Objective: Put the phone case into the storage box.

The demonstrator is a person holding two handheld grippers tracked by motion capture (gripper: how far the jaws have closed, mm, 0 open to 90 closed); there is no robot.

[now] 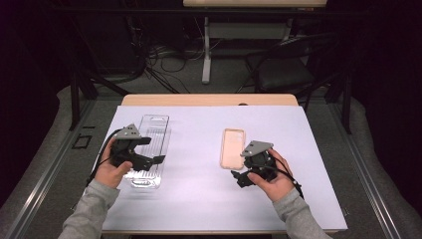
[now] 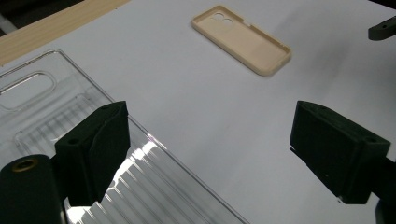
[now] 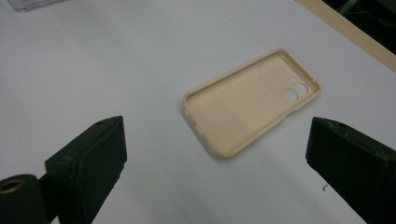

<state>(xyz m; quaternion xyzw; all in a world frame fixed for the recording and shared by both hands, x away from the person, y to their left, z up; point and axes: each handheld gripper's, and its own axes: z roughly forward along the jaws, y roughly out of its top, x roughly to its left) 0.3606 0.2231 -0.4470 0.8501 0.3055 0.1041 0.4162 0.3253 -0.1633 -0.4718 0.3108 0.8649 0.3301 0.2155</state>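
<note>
Jaws spread, the right gripper (image 3: 215, 163) hovers before a beige phone case (image 3: 252, 108); the left gripper (image 2: 208, 154), equally released, overhangs a clear tray (image 1: 149, 149).

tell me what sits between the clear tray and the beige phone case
Nothing: between the clear tray and the beige phone case the high view shows bare white table cover.

The phone case (image 3: 252, 105) looks like soft beige silicone or rubbery plastic, matt and smooth. The packaging tray (image 2: 70, 140) is clear hard plastic, glossy, ribbed along its floor and catching bright glare. A matt pale sheet (image 1: 199, 149), paper-like, covers the bench (image 1: 209, 99), whose bare edge shows light wood grain. Both grippers' jaws are matt black plastic, slightly grainy
</note>
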